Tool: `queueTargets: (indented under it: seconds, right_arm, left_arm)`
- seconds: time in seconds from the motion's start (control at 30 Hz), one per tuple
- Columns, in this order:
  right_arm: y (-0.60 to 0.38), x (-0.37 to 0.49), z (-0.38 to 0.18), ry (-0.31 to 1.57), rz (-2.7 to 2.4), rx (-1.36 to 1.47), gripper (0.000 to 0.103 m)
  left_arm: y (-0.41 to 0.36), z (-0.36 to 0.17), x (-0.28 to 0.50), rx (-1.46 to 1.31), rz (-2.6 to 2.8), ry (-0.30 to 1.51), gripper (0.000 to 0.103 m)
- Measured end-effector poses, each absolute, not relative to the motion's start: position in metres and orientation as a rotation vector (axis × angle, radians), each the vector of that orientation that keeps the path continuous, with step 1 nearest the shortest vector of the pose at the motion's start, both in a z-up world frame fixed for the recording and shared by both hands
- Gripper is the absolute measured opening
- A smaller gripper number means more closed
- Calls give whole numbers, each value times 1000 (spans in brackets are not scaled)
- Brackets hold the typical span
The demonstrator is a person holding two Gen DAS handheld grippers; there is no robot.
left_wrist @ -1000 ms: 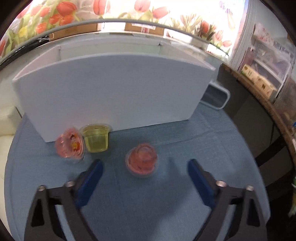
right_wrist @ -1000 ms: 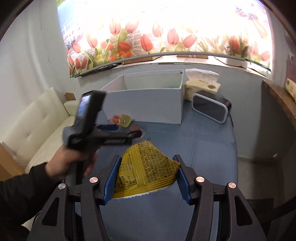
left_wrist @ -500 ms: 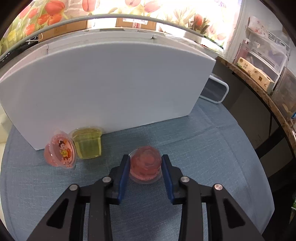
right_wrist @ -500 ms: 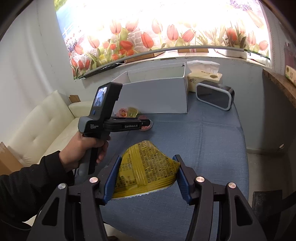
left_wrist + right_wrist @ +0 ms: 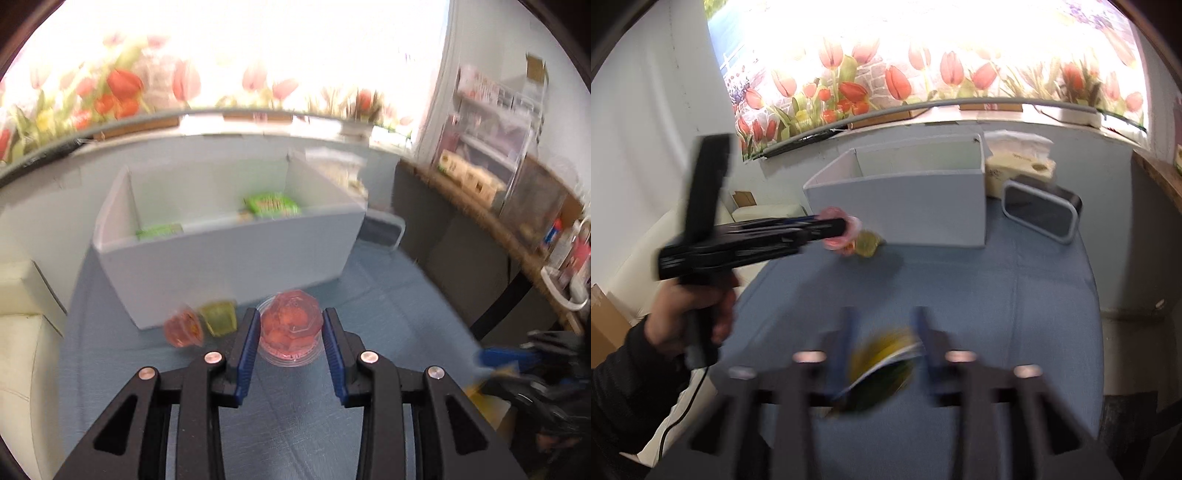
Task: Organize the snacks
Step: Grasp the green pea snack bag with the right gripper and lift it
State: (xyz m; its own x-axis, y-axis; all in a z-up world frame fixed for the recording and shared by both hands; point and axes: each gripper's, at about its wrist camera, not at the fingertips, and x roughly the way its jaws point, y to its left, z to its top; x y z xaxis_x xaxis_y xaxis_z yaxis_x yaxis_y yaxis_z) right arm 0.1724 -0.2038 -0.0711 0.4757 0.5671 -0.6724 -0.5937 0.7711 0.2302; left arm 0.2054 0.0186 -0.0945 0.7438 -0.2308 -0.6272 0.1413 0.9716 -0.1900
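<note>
A pink jelly cup [image 5: 290, 328] is clamped between the blue pads of the left gripper [image 5: 290, 338], raised off the blue cloth [image 5: 388, 314]. Just left of its left finger, a second pink cup [image 5: 183, 329] and a yellow cup [image 5: 218, 317] are seen side by side against the near wall of the white box [image 5: 229, 258]. Ahead of the tips the box stands open-topped; green packets [image 5: 271, 205] are seen inside, past its near rim. Bare cloth is left to the right of the fingers. The right gripper [image 5: 884, 347], blurred, is closed on a yellow packet [image 5: 882, 356]; open cloth lies ahead of it up to the box, and a dark framed item [image 5: 1039, 212] is set ahead to the right, near the cloth's far edge.
</note>
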Motion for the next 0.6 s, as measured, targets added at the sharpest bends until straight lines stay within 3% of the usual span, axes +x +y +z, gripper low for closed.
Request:
queueTargets:
  seconds: [0.2,0.27,0.3,0.33,0.6]
  right_arm:
    - [-174,205,-89,864,665,-113,25]
    - [-176,196,-95,870,699,-49,50]
    - [-175,189,-99,876,713,-36,78]
    - [-171,176,-104,862,735,-29,88]
    - [-108,130,-162,913,819,-209,88]
  left_arm:
    - [46,-74,193,-143,-166,664,38]
    - [52,-80,189,-129,-158,667,38]
    - [55,-84,187,-130,-157,675,38]
    - [58,-87,188,-140,-155,687,38]
    - [61,-93,176,-145,-173,689,38]
